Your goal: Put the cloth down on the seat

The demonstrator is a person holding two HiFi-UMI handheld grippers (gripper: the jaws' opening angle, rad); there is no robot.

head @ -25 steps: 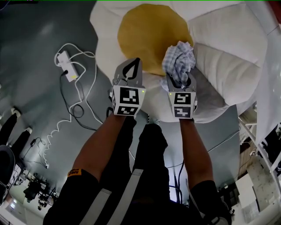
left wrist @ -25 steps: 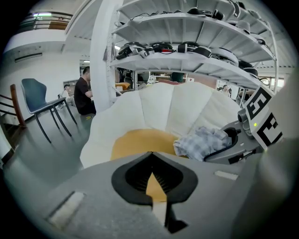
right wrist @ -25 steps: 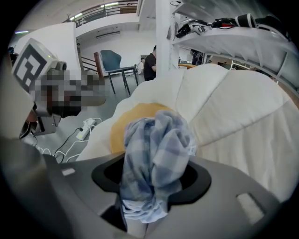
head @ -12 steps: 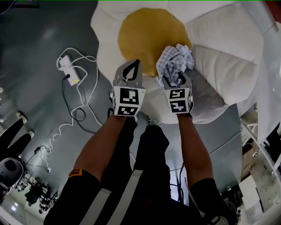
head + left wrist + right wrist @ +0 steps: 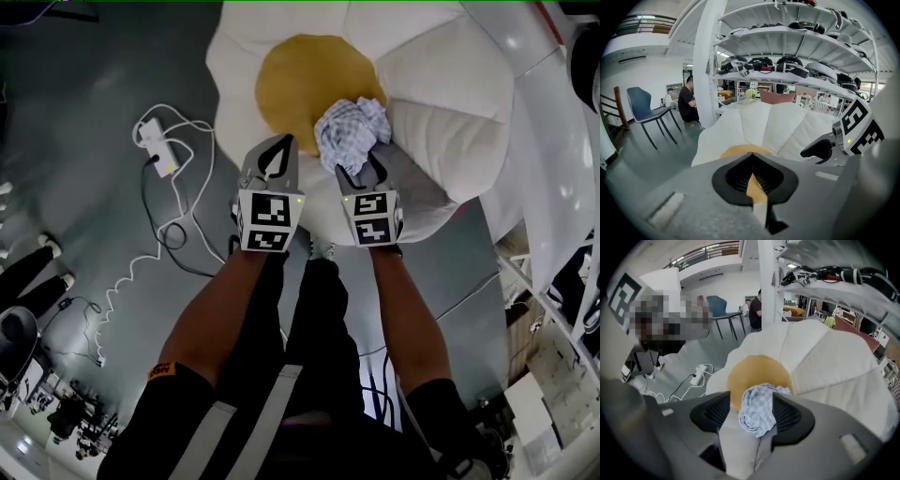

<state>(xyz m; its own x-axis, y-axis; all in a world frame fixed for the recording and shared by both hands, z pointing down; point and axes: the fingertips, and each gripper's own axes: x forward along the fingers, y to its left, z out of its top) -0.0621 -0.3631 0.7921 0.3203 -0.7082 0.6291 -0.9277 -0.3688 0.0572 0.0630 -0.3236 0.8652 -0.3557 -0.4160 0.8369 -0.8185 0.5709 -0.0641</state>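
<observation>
Your right gripper point(image 5: 361, 167) is open. Its 2 jaws have just been opening and stand wide apart. In the right gripper view the checked cloth point(image 5: 350, 131) shows between them, but neither pad presses on it. The cloth is a crumpled blue-and-white bundle lying on the flower-shaped seat point(image 5: 441, 84), at the near right edge of the seat's yellow centre point(image 5: 291, 75), where the yellow meets a white petal. In the head view the right gripper's jaw tips sit on the near side of that edge, just short of the cloth.

Your left gripper point(image 5: 284, 141) is closed and empty. Its 2 jaws meet at the tips, and only the seat shows through the gap behind them. It hangs at the near left edge of the yellow centre, beside the right gripper and apart from the cloth.

White petals ring the yellow centre on every side that shows. To the left of the yellow centre, off the seat, a white power strip point(image 5: 157, 150) lies on the grey floor point(image 5: 84, 84) with its cable looping towards you. In the left gripper view, beyond the yellow centre, a person point(image 5: 688, 101) sits by a white post point(image 5: 707, 61), with a blue chair point(image 5: 644, 105) further left.
</observation>
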